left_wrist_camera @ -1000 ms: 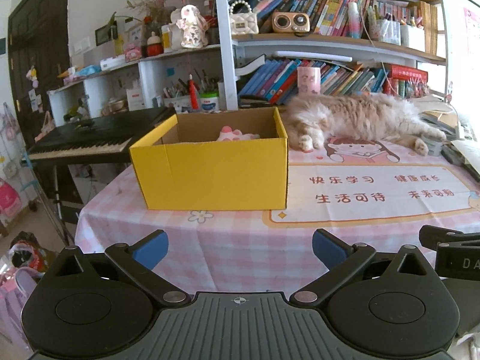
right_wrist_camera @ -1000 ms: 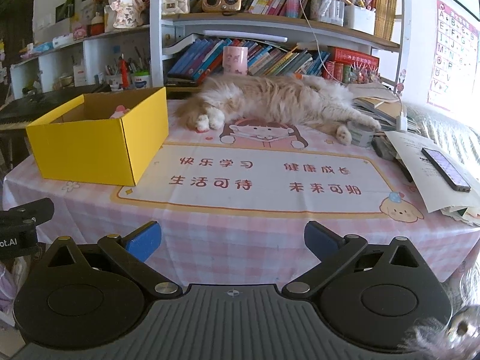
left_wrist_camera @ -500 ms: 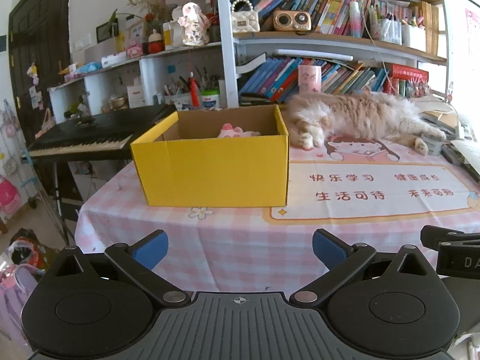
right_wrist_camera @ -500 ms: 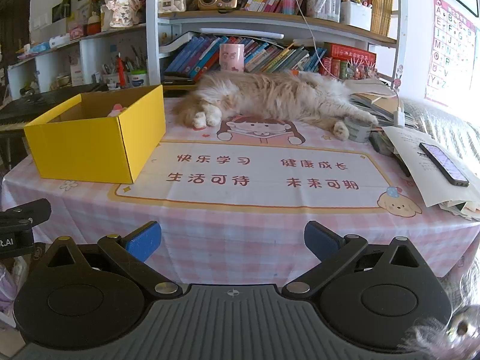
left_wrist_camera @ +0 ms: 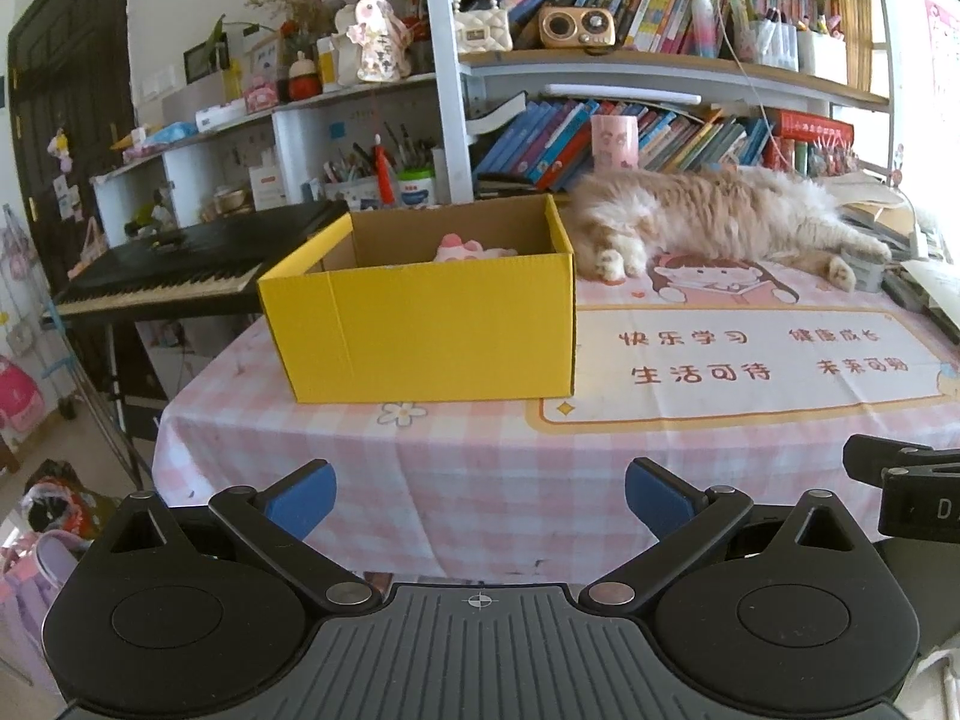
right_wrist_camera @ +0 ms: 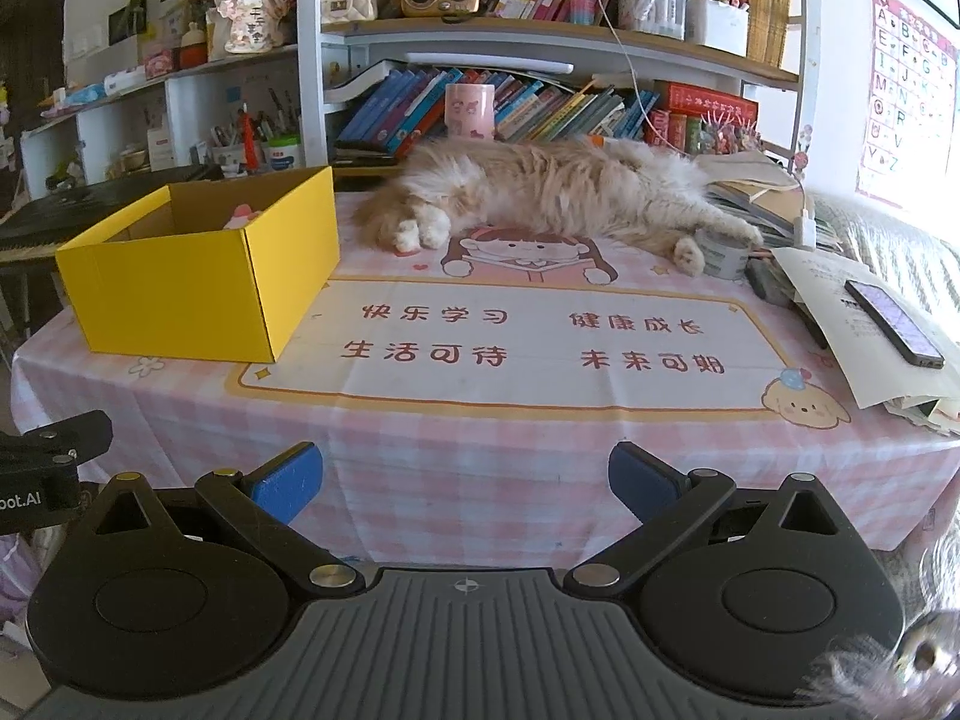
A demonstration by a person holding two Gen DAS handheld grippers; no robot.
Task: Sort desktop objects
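A yellow cardboard box (left_wrist_camera: 420, 330) (right_wrist_camera: 204, 288) stands open on the left part of the pink checked table (left_wrist_camera: 480, 468) (right_wrist_camera: 480, 450). A pink plush toy (left_wrist_camera: 471, 249) (right_wrist_camera: 243, 216) lies inside it. My left gripper (left_wrist_camera: 480, 495) hangs open in front of the table's near edge, nothing between its blue pads. My right gripper (right_wrist_camera: 465, 480) is open too, empty, before the same edge further right. A roll of tape (right_wrist_camera: 723, 252) sits by the cat's hind paw, and a phone (right_wrist_camera: 894, 330) lies on papers at the right.
A long-haired cat (right_wrist_camera: 558, 192) (left_wrist_camera: 720, 216) sleeps across the back of the table. Behind it stand bookshelves (right_wrist_camera: 540, 102) with a pink cup (right_wrist_camera: 469, 111). A keyboard piano (left_wrist_camera: 180, 276) is left of the table. Papers (right_wrist_camera: 864, 324) pile at the right edge.
Both grippers have drifted slightly, with the views tilting a little; the box and cat sit a touch higher in frame. Nothing on the table moved, and both grippers stayed open.
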